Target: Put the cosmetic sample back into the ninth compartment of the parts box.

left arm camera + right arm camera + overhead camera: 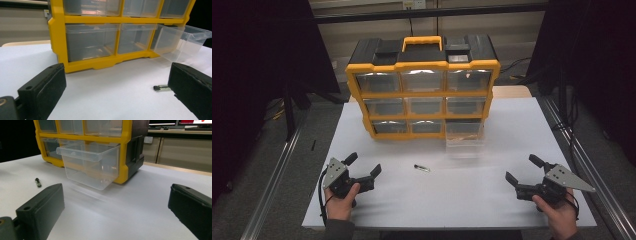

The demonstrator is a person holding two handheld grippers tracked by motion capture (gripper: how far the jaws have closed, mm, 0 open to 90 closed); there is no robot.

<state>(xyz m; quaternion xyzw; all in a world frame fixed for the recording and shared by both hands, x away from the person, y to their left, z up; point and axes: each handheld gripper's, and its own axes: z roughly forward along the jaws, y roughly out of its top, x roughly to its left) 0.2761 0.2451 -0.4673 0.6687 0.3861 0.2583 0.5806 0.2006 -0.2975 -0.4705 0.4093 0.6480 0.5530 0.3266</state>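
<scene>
Item one: my left gripper [365, 168], held low over the near left part of the white table [492, 200]. Jaws spread wide, nothing between them. In the left gripper view the two black pads stand far apart, with bare table in the gap.

Item two: my right gripper [523, 170], held over the near right part of the table, well apart from the left one. Jaws spread wide, empty.

Item three: one small dark screw bit [421, 168], lying flat on the table between the two grippers, nearer my left one, touching neither. In the left gripper view it lies just beside the right-hand pad [162, 87]; in the right gripper view it sits far off to the left [38, 182].

Item four: one yellow and black drawer cabinet [422, 65], standing upright at the back of the table, three rows of three clear drawers.

Item five: one clear drawer [464, 137], bottom row, right end, pulled out toward me and tilted down at the front. Contents cannot be made out.
</scene>
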